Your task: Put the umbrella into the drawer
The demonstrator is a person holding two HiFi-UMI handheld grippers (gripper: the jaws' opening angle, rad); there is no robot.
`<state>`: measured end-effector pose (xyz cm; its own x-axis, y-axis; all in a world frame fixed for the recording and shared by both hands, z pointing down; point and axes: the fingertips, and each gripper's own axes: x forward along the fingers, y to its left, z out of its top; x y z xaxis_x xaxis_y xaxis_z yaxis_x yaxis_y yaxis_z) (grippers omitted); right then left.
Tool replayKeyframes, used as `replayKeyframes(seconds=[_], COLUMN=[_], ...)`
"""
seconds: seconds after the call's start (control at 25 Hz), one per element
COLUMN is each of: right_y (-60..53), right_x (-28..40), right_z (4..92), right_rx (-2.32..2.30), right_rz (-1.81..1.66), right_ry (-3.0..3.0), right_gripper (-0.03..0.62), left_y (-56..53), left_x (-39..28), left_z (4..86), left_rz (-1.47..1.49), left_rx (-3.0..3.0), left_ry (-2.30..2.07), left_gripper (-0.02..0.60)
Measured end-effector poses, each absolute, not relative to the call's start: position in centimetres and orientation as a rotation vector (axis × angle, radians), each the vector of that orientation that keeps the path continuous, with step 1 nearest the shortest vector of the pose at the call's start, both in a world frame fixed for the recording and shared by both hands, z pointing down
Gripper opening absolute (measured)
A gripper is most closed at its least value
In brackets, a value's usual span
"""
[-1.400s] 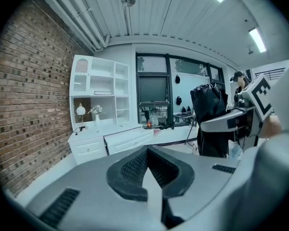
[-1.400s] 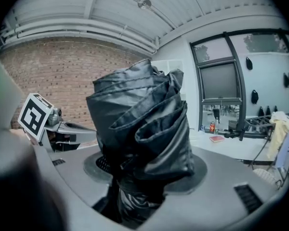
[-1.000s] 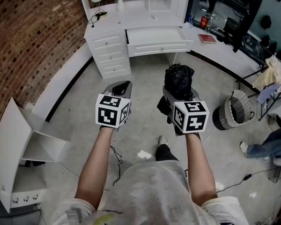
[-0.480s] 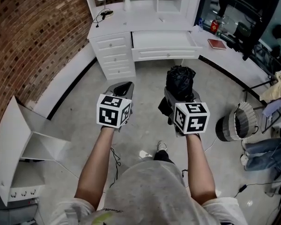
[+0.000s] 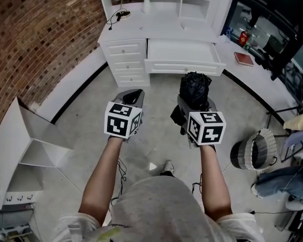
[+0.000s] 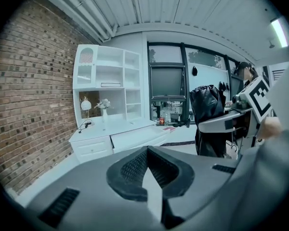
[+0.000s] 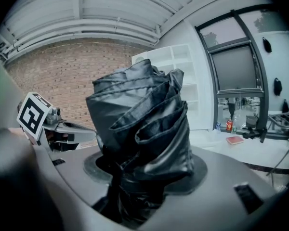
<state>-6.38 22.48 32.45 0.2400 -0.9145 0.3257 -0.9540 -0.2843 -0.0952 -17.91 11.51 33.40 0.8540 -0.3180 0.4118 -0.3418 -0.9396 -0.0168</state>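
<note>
Black umbrella (image 5: pixel 194 87) clamped in right gripper (image 5: pixel 194 104), white drawer (image 5: pixel 183 66) open

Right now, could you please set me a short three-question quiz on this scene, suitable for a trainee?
1. True or false: the left hand-held gripper holds the black umbrella.
2. The wide white drawer is: A open, B shut, C missing.
3. Fill in: the wall on the person's left is made of ___.
Key: 1 false, the right hand-held gripper grips it; 2 A; 3 brick.
</note>
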Motion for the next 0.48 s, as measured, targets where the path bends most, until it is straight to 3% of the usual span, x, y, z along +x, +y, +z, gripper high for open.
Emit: replayKeyframes(seconds=[0.48], right_y=[19.9], right_x=[0.8], right_z=[33.7], right_rx=[2.29], right_rz=[0.512], right_ry=[-1.877], right_gripper=[0.258], left_y=[9.6], left_x=[-12.0], left_z=[34.6], left_rz=[0.69], left_rx=[2.924], left_ry=[-0.64], left_gripper=[-0.003])
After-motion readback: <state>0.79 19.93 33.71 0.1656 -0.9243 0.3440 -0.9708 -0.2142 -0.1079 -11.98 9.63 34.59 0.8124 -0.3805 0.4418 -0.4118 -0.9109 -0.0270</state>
